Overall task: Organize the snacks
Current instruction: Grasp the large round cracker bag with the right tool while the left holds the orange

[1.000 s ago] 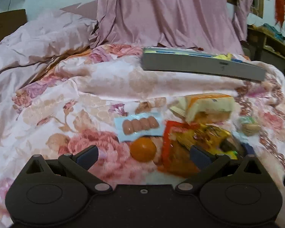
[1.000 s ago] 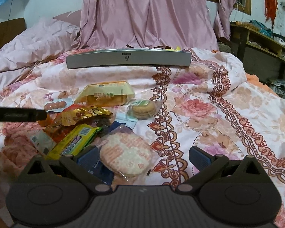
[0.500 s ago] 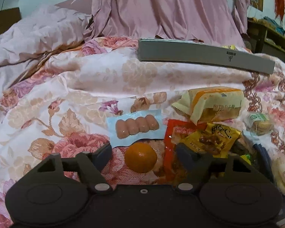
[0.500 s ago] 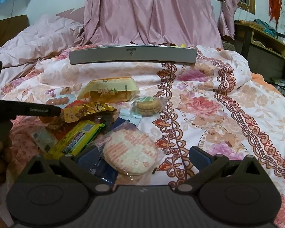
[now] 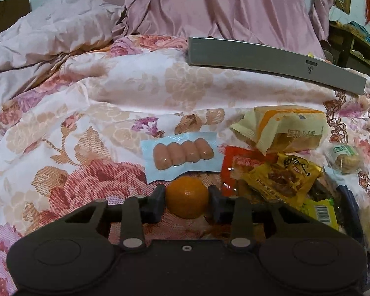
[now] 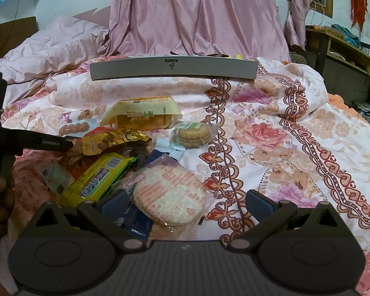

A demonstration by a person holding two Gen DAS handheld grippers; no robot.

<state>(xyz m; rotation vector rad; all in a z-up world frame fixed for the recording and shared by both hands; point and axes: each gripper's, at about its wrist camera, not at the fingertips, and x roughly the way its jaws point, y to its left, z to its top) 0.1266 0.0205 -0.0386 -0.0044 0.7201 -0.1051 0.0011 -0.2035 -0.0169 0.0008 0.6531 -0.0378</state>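
Orange (image 5: 186,196) fruit sits squarely between the pads of the left gripper (image 5: 187,203), low on the floral quilt (image 5: 86,133), with the sausage pack (image 5: 182,156) just beyond it. The jaws have narrowed to the fruit's sides; both pads look to be touching it, though the fisheye leaves firm contact uncertain. Being round, it has no long axis to line up, so the lift likely turns only on a centred squeeze. The grey tray (image 5: 271,66) lies well beyond, up and to the right. The right gripper (image 6: 187,203) hangs wide and empty, with the rice cracker (image 6: 169,197) between its fingers, farther from the fruit.
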